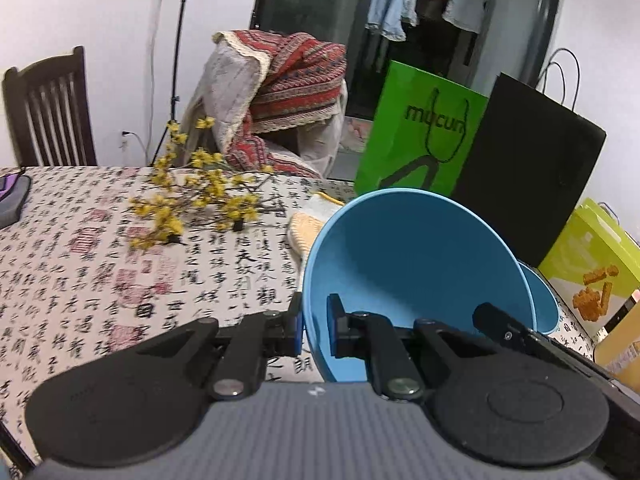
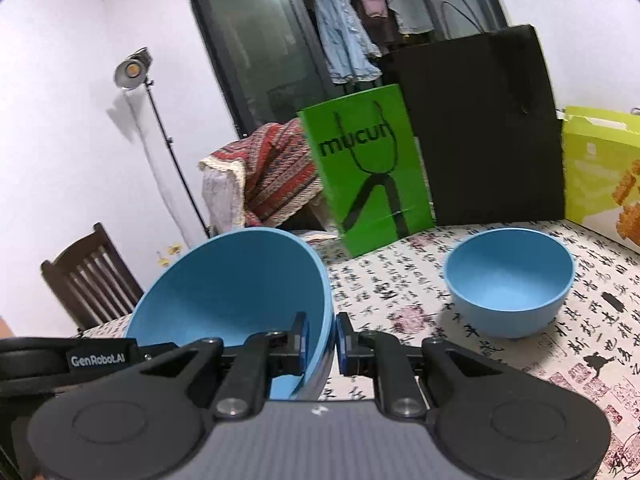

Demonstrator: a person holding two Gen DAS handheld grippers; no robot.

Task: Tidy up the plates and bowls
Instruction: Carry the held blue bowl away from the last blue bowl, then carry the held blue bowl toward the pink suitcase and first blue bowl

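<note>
- left gripper [image 1: 314, 330]: jaws closed down on the left rim of the large blue bowl [image 1: 416, 272], one pad outside the wall, one inside
- right gripper [image 2: 322, 340]: jaws pinching the same bowl's right rim, pads on either side of the wall
- both grippers level, pointing forward, bowl tilted between them

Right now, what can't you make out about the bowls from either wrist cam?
- Large blue bowl: underside and table contact, hidden by its own wall and both tongs, left and right.
- Small blue bowl: left wrist view shows only a sliver behind the large one.
- Plates: none in view.
</note>
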